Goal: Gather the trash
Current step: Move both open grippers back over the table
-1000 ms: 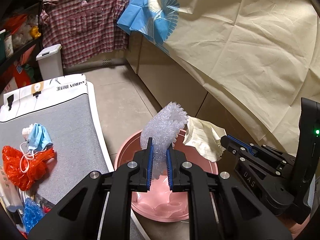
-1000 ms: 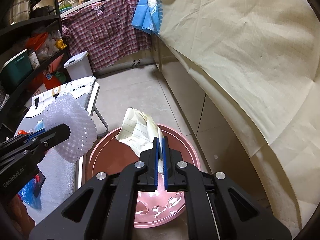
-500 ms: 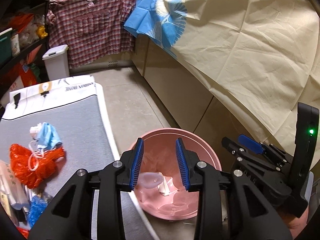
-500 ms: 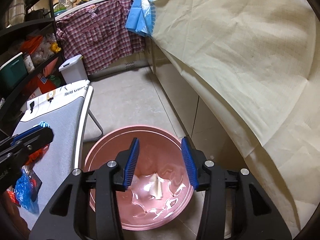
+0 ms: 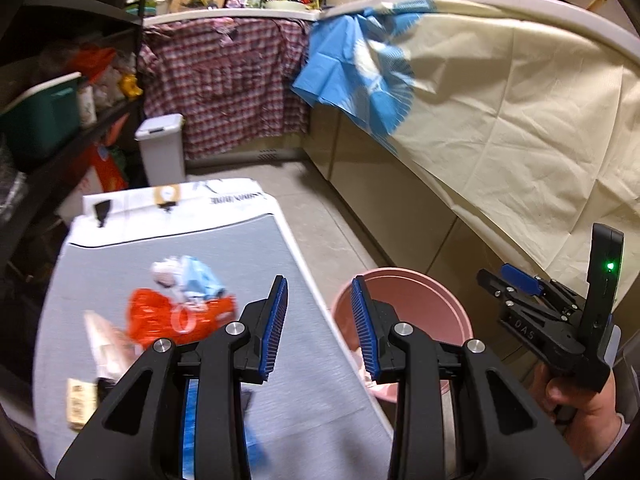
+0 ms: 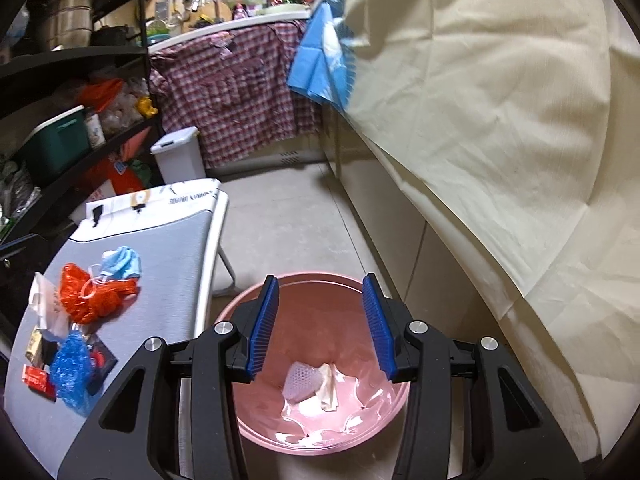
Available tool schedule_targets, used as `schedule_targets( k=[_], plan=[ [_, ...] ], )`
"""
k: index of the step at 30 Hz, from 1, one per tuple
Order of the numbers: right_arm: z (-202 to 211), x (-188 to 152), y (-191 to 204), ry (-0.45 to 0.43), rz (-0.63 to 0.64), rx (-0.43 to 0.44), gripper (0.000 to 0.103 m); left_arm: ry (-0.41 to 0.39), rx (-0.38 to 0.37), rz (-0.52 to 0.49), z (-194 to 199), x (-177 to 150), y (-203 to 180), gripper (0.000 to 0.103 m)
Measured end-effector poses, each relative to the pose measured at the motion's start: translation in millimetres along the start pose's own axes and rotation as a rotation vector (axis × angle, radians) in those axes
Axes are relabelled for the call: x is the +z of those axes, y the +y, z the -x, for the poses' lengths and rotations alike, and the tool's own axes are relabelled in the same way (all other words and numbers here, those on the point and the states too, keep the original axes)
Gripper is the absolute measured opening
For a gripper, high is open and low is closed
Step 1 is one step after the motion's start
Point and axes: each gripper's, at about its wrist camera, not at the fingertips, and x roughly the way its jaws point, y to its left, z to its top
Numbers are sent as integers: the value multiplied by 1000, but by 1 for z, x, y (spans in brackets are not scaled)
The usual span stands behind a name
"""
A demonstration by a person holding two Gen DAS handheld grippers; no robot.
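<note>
Both grippers, left gripper (image 5: pixel 319 322) and right gripper (image 6: pixel 319 322), are seen open, nothing held. Remaining trash (image 6: pixel 96 294) lies on the table (image 6: pixel 168 276), left of frame, nearer the left gripper; pink basin (image 6: pixel 320 436) sits lower centre.

Open tongs (image 6: pixel 320 322), pink basin (image 6: pixel 256 432), crumpled trash (image 6: pixel 312 382) inside

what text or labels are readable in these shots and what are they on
"DAS": white letters on the black body of the right gripper, seen from the left wrist view.
Dark printed line on the white end of the board cover: upside down and blurred, not readable.
Small red packet on the board: markings too small to read.
Tan label at the board's near edge: blurred, unreadable.
Nothing else legible.
</note>
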Motion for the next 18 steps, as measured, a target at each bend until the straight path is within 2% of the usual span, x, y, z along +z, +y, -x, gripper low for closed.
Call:
schedule_targets(
  k=[8,12,15,18],
  plan=[
    [26,-2,30,-68,25,84,41,-22,71,-2,54,-2,69,31],
    [36,-6,57,-81,48,165,39,-33,122,13,71,-8,110,28],
    [41,-11,80,-82,64,223,37,-28,160,50,77,-24,145,28],
    [43,-22,112,-73,90,300,37,-11,167,90,74,-44,166,28]
  ],
)
